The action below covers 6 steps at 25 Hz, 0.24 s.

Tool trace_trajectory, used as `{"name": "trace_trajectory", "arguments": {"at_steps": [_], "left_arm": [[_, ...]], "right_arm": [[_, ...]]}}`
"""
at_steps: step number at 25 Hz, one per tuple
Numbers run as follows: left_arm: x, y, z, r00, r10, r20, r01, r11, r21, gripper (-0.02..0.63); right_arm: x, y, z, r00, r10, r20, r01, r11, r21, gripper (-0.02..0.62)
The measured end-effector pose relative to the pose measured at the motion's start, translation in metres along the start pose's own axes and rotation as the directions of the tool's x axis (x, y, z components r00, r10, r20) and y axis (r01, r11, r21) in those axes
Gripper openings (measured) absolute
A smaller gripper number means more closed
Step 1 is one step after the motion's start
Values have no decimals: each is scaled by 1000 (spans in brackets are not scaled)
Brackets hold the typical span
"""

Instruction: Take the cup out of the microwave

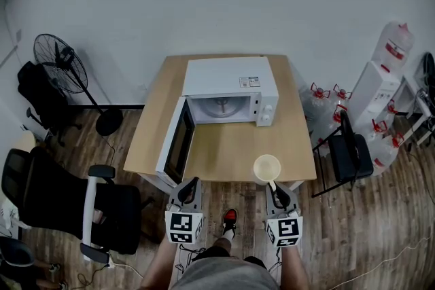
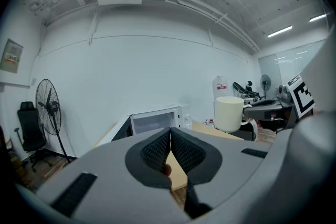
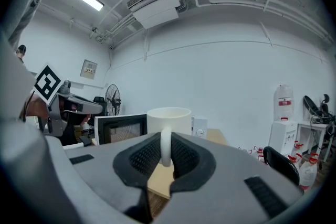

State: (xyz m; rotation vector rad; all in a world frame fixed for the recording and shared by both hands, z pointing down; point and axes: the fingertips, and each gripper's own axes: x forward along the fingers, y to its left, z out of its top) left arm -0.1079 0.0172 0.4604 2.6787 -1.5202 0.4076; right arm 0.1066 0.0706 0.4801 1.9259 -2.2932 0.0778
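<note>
Cup [image 1: 266, 168]: lower centre-right of head view, outside microwave [image 1: 230, 81], at table [image 1: 224, 154] near edge.
Right gripper [image 3: 166, 150]: clamped on cup handle.
Left gripper [image 2: 170, 139]: jaws pressed together.
Microwave door [image 1: 178, 140]: swung open.

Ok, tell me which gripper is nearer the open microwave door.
Left. The left gripper is close in front of the door; the right gripper, holding the cup, is farther right.
</note>
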Motion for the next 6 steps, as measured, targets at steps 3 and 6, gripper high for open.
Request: {"name": "trace_trajectory", "arguments": {"at_steps": [3, 6], "left_arm": [[-1, -1, 0, 1000, -1, -3, 1, 1000, 0, 23], [-1, -1, -1, 1000, -1, -5, 1, 1000, -1, 23]], "right_arm": [[0, 1, -1, 1000, 2, -4, -2, 1000, 0, 46], [-1, 1, -1, 1000, 5, -7, -5, 1000, -1, 46]]}}
